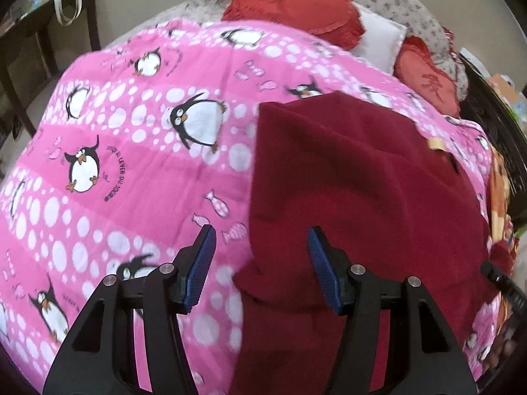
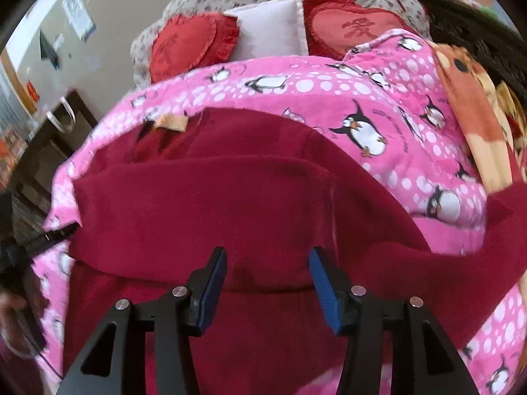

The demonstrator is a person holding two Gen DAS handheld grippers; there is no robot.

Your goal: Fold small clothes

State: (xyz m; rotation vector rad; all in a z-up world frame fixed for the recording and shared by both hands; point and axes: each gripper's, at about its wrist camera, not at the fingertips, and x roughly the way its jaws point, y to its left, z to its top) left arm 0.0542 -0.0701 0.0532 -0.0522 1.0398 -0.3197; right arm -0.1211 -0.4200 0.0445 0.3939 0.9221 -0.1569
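Two red heart cushions (image 2: 194, 44), pink penguin blanket (image 1: 131, 151), dark side table (image 1: 49, 16)

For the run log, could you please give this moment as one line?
left tool: open, empty | right tool: open, empty | red garment: partly folded on penguin blanket

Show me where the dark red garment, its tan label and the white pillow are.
dark red garment (image 2: 204, 197), right wrist view, on its folded-over upper layer.
tan label (image 2: 172, 121), right wrist view, middle of the tag.
white pillow (image 2: 270, 29), right wrist view, its front face.
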